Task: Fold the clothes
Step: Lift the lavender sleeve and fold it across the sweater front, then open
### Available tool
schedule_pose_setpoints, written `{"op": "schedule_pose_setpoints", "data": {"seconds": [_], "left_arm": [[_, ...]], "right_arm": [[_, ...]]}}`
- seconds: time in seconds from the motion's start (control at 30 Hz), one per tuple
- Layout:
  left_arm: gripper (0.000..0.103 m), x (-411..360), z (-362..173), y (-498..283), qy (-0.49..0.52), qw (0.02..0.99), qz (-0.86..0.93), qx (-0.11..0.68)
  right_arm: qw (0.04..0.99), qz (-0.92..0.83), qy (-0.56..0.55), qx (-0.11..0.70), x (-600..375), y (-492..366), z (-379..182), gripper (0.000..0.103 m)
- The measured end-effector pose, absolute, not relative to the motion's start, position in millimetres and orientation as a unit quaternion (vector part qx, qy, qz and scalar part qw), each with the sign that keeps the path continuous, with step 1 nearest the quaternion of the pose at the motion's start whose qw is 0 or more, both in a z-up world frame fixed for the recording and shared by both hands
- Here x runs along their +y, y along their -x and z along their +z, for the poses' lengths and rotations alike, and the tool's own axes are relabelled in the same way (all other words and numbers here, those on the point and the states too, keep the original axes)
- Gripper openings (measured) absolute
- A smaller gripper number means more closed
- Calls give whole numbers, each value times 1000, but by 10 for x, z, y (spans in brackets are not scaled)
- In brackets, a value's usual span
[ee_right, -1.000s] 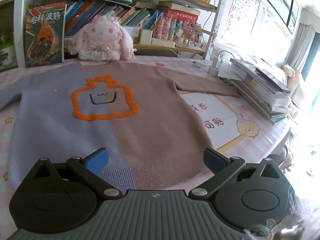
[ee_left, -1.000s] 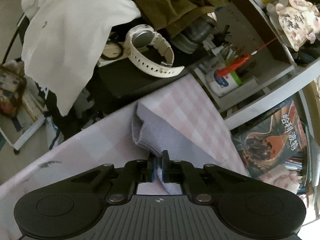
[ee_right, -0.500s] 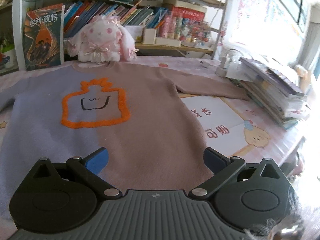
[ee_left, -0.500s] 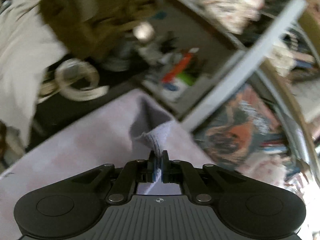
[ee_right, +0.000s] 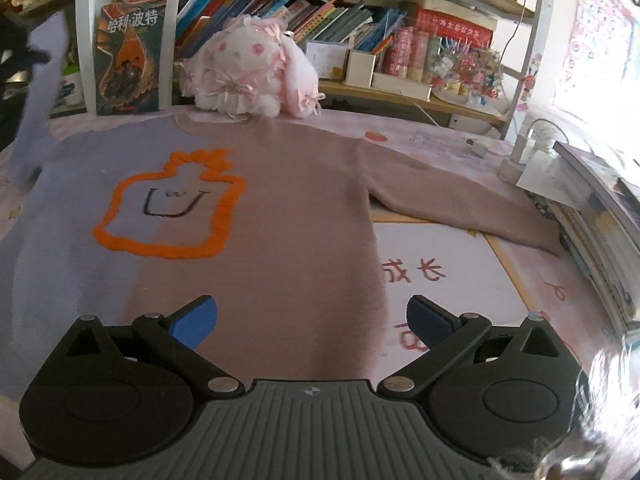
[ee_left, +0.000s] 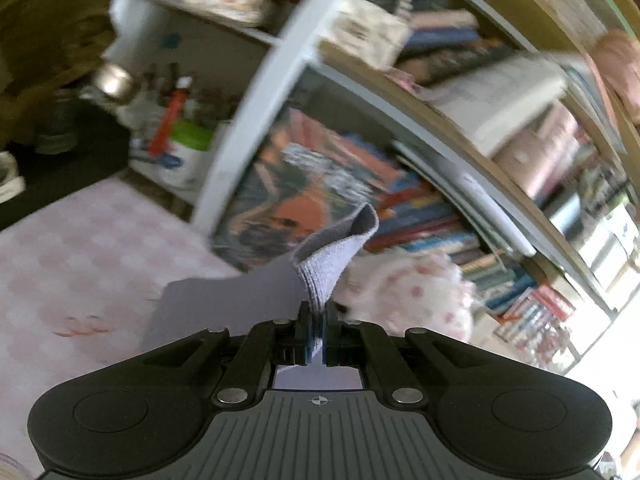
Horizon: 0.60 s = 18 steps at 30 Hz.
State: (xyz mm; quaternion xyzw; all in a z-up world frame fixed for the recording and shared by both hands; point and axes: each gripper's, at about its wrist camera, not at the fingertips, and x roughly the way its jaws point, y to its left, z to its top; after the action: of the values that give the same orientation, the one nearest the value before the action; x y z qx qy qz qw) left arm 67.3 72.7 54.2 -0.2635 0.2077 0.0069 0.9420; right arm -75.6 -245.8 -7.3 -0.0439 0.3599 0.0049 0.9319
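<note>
A two-tone sweater (ee_right: 280, 208), lilac on the left and tan on the right with an orange outlined motif, lies flat on the table. My left gripper (ee_left: 316, 332) is shut on the lilac sleeve cuff (ee_left: 332, 256) and holds it lifted off the table; the raised sleeve (ee_right: 40, 92) shows at the left edge of the right wrist view. My right gripper (ee_right: 312, 320) is open and empty, hovering over the sweater's lower hem. The tan sleeve (ee_right: 460, 204) lies stretched out to the right.
A pink plush bunny (ee_right: 248, 72) sits at the sweater's collar against a bookshelf (ee_right: 360, 12). A stack of books (ee_right: 600, 216) stands at the table's right edge. A pink checked tablecloth (ee_left: 72, 248) covers the table. A poster book (ee_right: 128, 56) leans on the shelf.
My left gripper has lifted the lilac cuff off the table and swung right toward the bookshelf and bunny. My right gripper has drifted slightly right over the hem, still open.
</note>
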Motion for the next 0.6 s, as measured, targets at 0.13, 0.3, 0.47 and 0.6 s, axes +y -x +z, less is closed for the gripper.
{"op": "schedule_pose_setpoints", "data": {"seconds": [0.13,0.3,0.47,0.6], "left_arm": [[2,233,633,-797,237,950,-4,205],[2,-244,670,-963,216,953,-15,214],[3,-626,607,-1103,198,952,-20,233],[2,-875,514,-1180,180,951,-25,251]], "right_arm": [[931,32,39,360,-2691,731,-96,102],[931,62,37,356,-2898,700,-109,102],[931,75,37,355,-3042,664,-117,102],[931,75,34,356,-3154,647,-129,102]]}}
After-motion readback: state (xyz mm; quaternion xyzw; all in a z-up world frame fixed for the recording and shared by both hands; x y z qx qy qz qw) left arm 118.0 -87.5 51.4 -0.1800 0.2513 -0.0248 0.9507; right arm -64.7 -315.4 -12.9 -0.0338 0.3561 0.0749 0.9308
